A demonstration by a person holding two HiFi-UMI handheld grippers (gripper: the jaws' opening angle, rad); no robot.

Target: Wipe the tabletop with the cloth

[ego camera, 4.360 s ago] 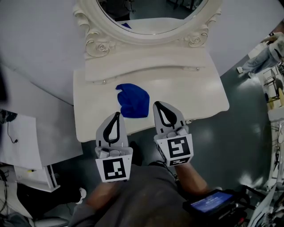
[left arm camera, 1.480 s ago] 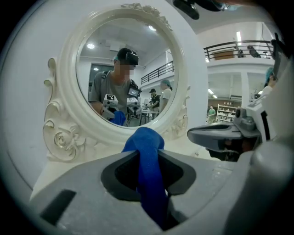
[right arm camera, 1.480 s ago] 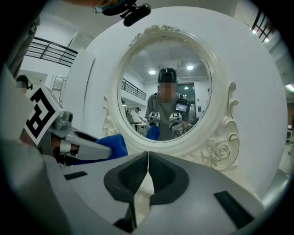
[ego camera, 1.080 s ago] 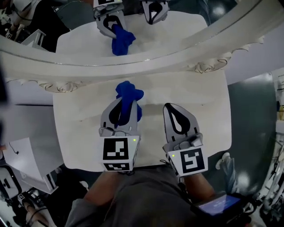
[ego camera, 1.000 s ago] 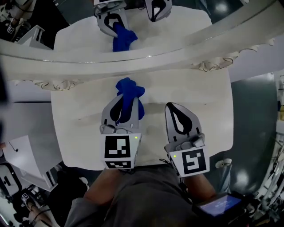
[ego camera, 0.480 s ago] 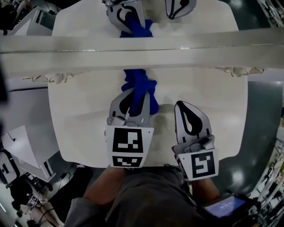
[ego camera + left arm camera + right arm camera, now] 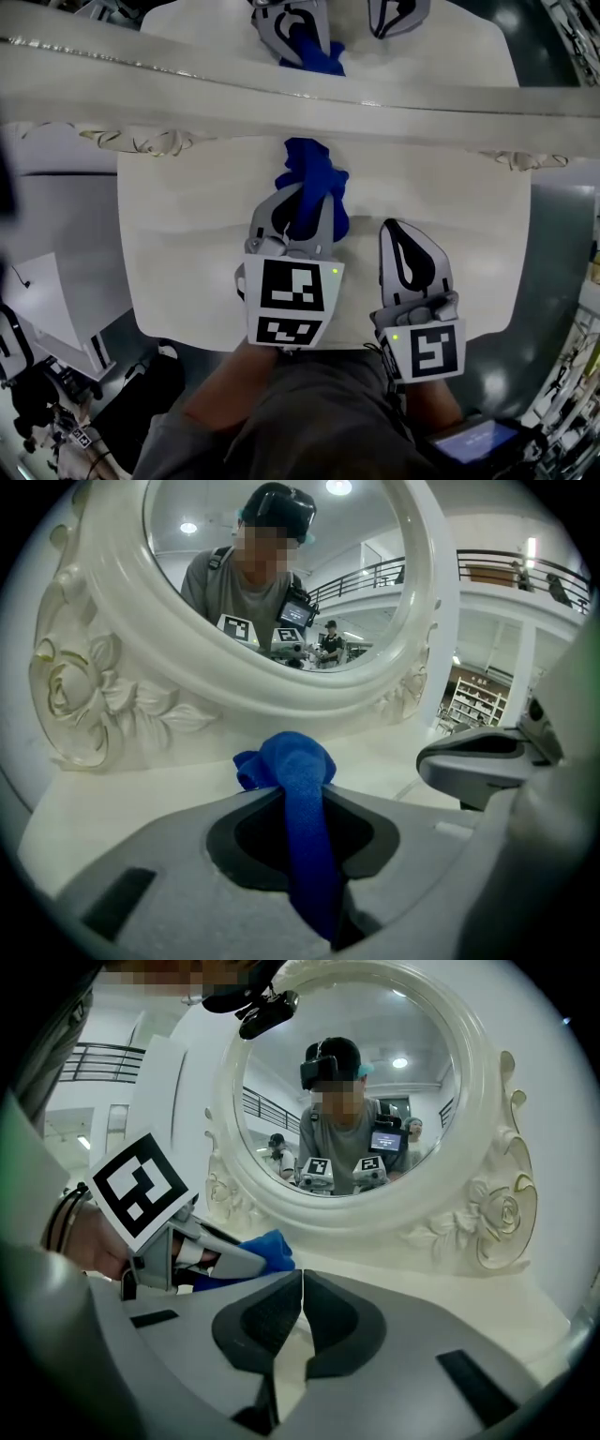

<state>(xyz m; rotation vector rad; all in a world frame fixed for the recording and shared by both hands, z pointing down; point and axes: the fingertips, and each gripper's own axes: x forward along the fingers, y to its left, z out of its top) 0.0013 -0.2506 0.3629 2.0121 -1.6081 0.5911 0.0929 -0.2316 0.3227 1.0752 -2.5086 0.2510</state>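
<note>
Cream-painted tabletop looks slick: pressed too lightly, the bunched cloth may skate or slip from the grip, and a long forward stroke could jam it against the carved mirror frame. The grey floor of a large hall surrounds it. The left gripper clamps the blue cloth near the mirror's base; the right gripper has its jaws together, empty.

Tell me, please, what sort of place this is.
Probably a large open hall, perhaps a lab or showroom, rather than a home: the white dressing table stands on a grey floor, and beyond its ornate mirror a railed upper gallery and shelving show.
</note>
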